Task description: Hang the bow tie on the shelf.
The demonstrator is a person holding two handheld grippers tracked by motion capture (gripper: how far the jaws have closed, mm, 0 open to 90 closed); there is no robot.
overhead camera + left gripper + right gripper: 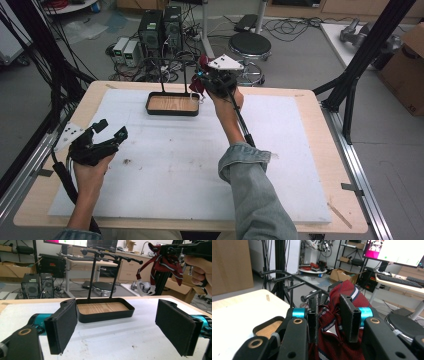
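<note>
Bunched dark-red striped tie (342, 312) sits clamped in the right hand-held gripper (329, 315); left hand-held gripper (120, 322) gapes wide.

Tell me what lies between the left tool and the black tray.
Nothing: in the high view, bare white mat separates the left tool from the black tray.

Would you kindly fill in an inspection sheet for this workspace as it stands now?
Surface: white mat on a wooden table, with a few dark specks.
Job's things: black tray stand with a wood floor and hanging bars; dark red striped tie.
Clutter: nothing seen on the mat.
Grippers: left gripper open, low over the mat; right gripper shut on the tie, raised beside the stand.
Cables: one trails from each gripper.
Surroundings: computer towers, stool, cardboard box.
</note>
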